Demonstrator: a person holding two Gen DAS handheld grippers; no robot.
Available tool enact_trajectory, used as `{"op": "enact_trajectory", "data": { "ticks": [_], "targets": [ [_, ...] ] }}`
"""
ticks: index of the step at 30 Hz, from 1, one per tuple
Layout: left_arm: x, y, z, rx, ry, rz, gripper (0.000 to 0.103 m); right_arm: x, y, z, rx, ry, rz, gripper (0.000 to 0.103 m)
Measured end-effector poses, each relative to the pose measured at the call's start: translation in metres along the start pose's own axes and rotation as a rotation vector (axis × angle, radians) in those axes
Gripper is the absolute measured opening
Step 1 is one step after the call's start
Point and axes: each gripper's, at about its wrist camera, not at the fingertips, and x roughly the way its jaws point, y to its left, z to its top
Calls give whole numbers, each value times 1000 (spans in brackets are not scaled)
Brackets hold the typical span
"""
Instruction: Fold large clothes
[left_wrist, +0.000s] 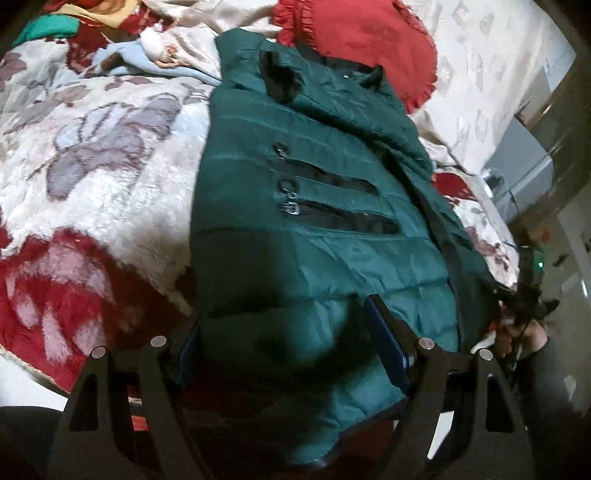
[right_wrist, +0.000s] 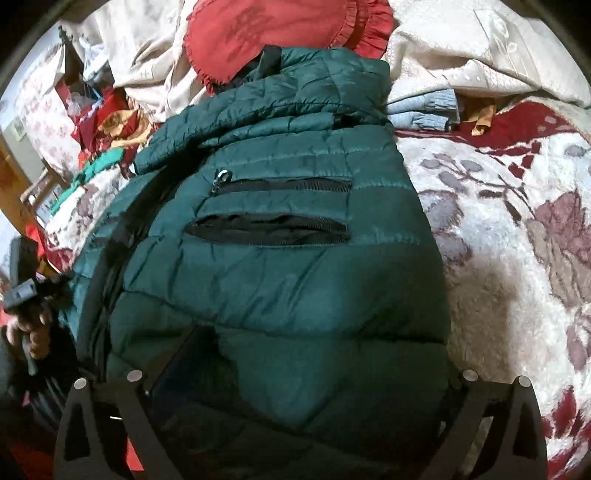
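Observation:
A dark green quilted jacket (left_wrist: 314, 206) with black zip pockets lies lengthwise on the bed, its collar at the far end. Its near hem bulges between the fingers of my left gripper (left_wrist: 284, 317), whose blue pads press on the padded fabric from both sides. In the right wrist view the same jacket (right_wrist: 295, 280) fills the middle. My right gripper (right_wrist: 325, 354) stands wide open over the other half of the hem, the fabric lying loose between its fingers; its right fingertip is hidden by the jacket.
A fluffy white blanket (left_wrist: 110, 155) with red and grey flowers covers the bed. A red frilled cushion (left_wrist: 362, 40) lies beyond the collar, with light blue cloth (right_wrist: 424, 107) and cream bedding nearby. A person's hand (right_wrist: 33, 325) shows at the left.

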Motion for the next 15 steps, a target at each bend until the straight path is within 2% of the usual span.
{"op": "enact_trajectory", "data": {
  "ticks": [1, 3, 5, 7, 8, 10, 11, 13, 15],
  "targets": [
    [-1, 1, 0, -9, 1, -12, 77, -2, 0, -1, 7, -4, 13, 100],
    [-4, 5, -1, -32, -5, -1, 63, -9, 0, -3, 14, -19, 50, 93],
    [-5, 15, -1, -73, -11, 9, 61, -16, -1, -5, 40, -33, 112, 89],
    [-2, 21, 3, -103, -20, 9, 61, -15, -6, -5, 75, -23, 116, 82],
    [0, 19, 3, -92, -18, 16, 60, -11, -9, -5, 98, -5, 106, 75],
    [-2, 9, 3, -41, -22, 10, 47, -13, -14, -5, 137, -10, 112, 68],
    [-5, 4, 3, -19, -42, -15, 37, -17, -15, -4, 153, -25, 152, 59],
    [-12, 0, 4, 1, -90, -26, 35, -26, -16, -2, 162, -71, 247, 57],
    [-10, 4, 5, -13, -101, 10, 34, -31, -17, -1, 170, -104, 290, 57]
  ]
}}
